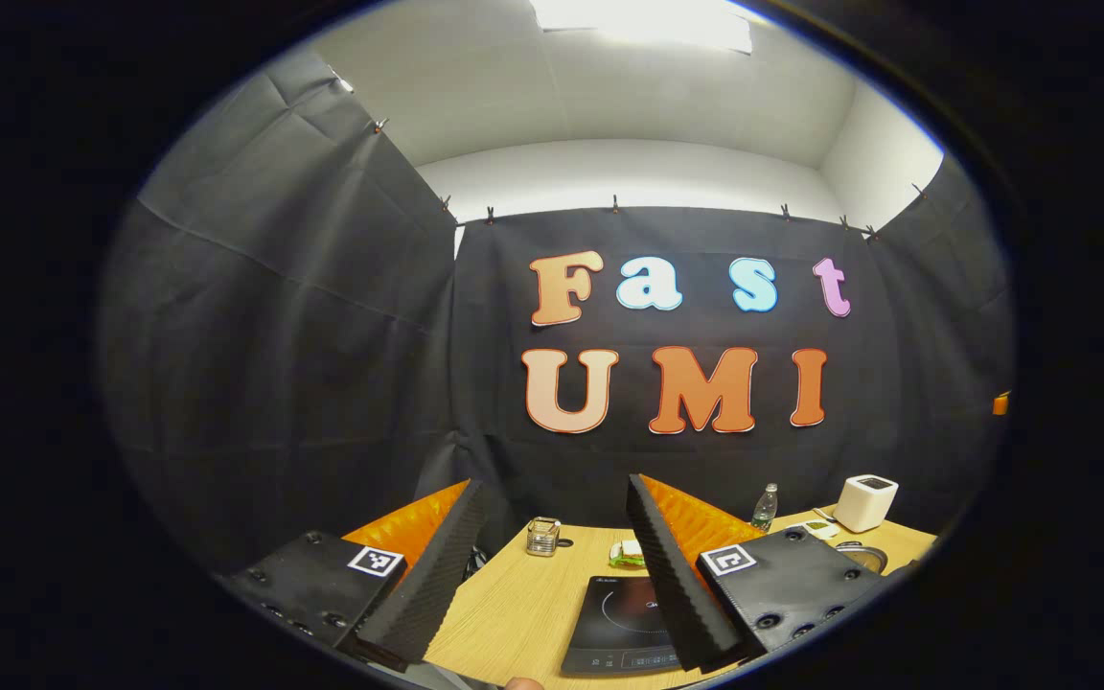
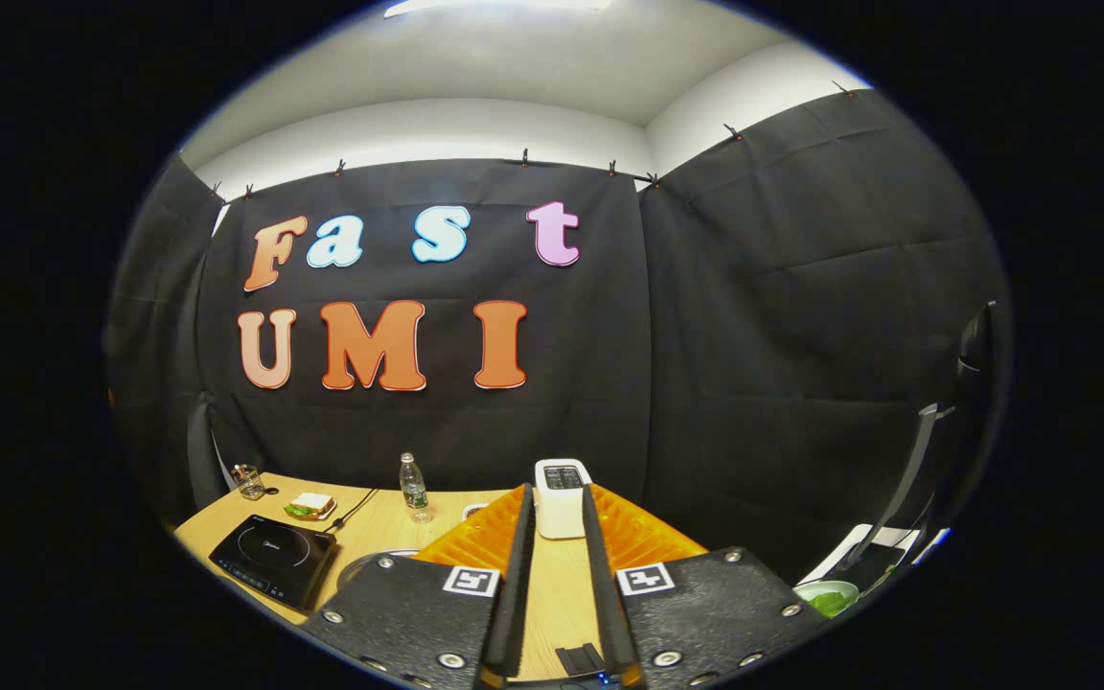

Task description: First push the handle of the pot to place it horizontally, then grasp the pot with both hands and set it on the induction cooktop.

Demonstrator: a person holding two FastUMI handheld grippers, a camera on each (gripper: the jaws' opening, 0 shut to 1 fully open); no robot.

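I hold two tongs up over the light wooden table [image 1: 523, 613]. My left gripper [image 1: 552, 575] is spread wide, with nothing between its fingers. My right gripper [image 2: 557, 585] is narrow, with just a thin gap, and it holds nothing too.

The flat black induction cooktop [image 1: 624, 613] lies near the front edge of the table, toward the left side. The round metal pot [image 1: 861, 556] sits to the right of it, nearer the right edge. I can see only a bit of its shiny rim past my fingers, in both views. I cannot see its handle, so I cannot tell which way it points.

I think the pot is hard and stiff, and it will not bend or break. It looks smooth, so it may slip. It may be a bit heavy for one hand. I would push the handle near its end, where it turns easy. Then I would grab the rim on two sides, one gripper on each.

Behind, near the back edge, are a small white box machine [image 1: 866, 502], a clear plastic water bottle [image 2: 412, 487], a sandwich on a plate [image 2: 310, 505] and a small glass jar [image 1: 542, 537].
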